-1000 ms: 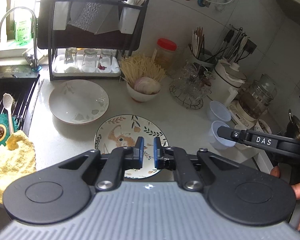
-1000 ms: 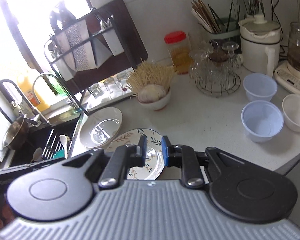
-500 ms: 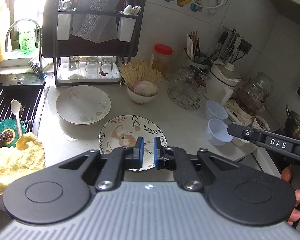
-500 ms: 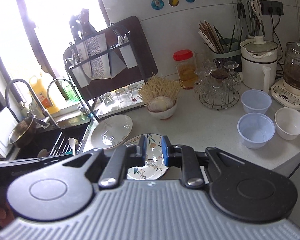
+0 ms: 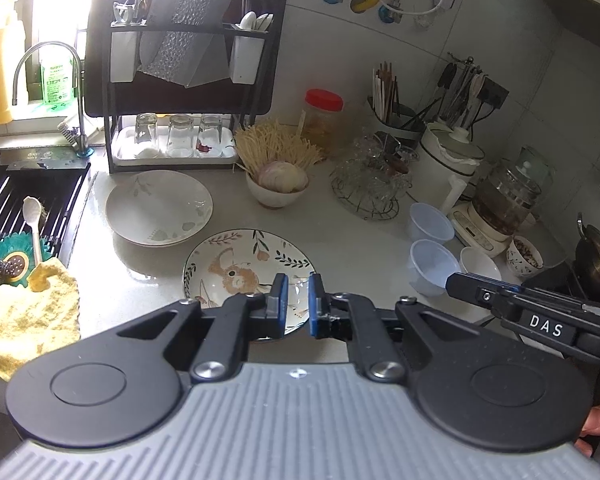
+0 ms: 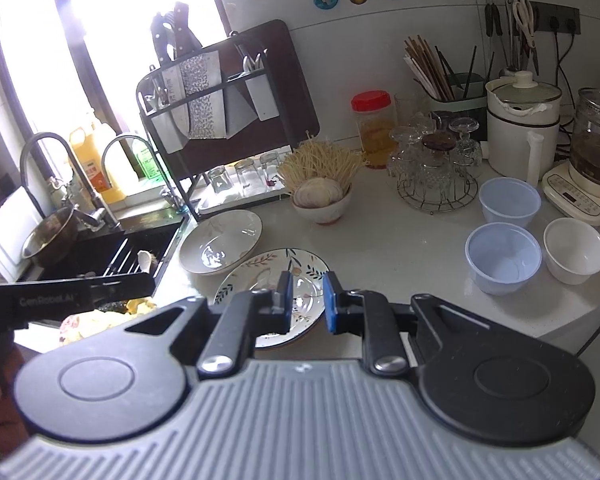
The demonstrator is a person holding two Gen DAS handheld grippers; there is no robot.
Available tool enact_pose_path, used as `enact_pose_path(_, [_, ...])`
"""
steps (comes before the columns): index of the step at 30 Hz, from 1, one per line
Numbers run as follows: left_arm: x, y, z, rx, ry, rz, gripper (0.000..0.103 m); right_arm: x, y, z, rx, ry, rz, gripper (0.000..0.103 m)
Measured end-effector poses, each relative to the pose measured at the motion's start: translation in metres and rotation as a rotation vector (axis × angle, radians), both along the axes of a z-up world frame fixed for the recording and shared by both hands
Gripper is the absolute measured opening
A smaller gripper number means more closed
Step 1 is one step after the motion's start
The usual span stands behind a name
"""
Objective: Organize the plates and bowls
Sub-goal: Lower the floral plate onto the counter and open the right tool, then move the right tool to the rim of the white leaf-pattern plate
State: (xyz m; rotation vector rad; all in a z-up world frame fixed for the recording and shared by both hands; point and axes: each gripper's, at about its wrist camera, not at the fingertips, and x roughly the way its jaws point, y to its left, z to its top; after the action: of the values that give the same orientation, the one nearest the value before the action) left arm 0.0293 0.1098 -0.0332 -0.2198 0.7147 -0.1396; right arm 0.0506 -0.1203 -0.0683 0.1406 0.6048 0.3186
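While above the counter [image 5: 360, 248], tongs [image 5: 480, 286] lettered "DAS".

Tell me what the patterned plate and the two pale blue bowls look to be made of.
Patterned plate: probably glazed ceramic; it is glossy, mirrors the window light, and has printed leaves and an animal under the shine. Pale blue bowls: likely thin plastic; their walls are translucent and softly matte. Neither is certain from looks alone.

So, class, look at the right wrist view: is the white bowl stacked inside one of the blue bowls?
No: the white bowl stands on the counter by itself, beside the nearer blue bowl.
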Motion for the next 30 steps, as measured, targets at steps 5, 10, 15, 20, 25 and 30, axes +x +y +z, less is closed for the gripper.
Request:
enact_pose_path(5, [0.001,-0.003,-0.003,-0.003,0.033,0.029,0.017,0.002,-0.003,-0.005,0.01,0.02,0.045,0.02])
enact_pose_path(10, [0.0,-0.012,-0.005,0.033,0.046,0.081,0.024,0.008,-0.006,-0.01,0.018,0.03,0.093,0.02])
enact_pose_path(15, [0.0,-0.022,-0.009,0.058,0.067,0.124,0.031,0.015,-0.012,-0.014,0.032,0.033,0.117,0.02])
enact_pose_path(20, [0.001,-0.024,-0.015,0.044,0.082,0.179,0.043,0.024,-0.023,-0.02,0.05,0.024,0.131,0.02])
enact_pose_path(25, [0.005,-0.019,-0.022,0.034,0.092,0.234,0.044,0.034,-0.033,-0.03,0.06,0.028,0.112,0.02])
enact_pose_path(30, [0.007,-0.015,-0.029,0.053,0.077,0.256,0.044,0.042,-0.039,-0.043,0.084,0.046,0.128,0.02])
